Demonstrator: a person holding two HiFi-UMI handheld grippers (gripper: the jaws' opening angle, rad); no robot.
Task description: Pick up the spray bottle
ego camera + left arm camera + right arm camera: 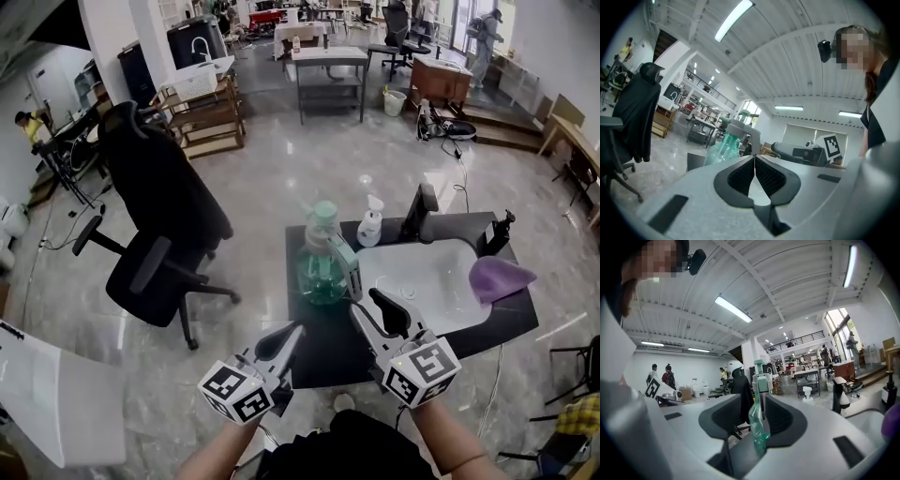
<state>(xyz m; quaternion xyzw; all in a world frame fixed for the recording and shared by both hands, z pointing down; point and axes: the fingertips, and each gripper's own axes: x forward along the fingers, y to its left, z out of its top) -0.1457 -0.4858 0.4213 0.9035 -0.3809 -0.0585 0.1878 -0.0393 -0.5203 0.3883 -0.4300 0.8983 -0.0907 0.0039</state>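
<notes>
The spray bottle [322, 266] is clear green with a pale grey-green trigger head. It stands upright on the black counter [319, 349], left of the sink. Both grippers hover over the counter's near edge, short of the bottle and pointing level at it. My left gripper [292, 332] is shut, its pads meeting with nothing between them [754, 158]; the bottle [725, 143] shows beyond it, up and to the left. My right gripper [372, 307] is open. In the right gripper view the bottle [759, 382] shows through the gap of the gripper [758, 405], untouched by the pads.
A white sink [427, 281] with a black faucet [420, 212] fills the counter's right half. A small white spray bottle [370, 226] stands behind it, a purple cloth [499, 277] lies at its right rim. A black office chair [155, 206] stands to the left.
</notes>
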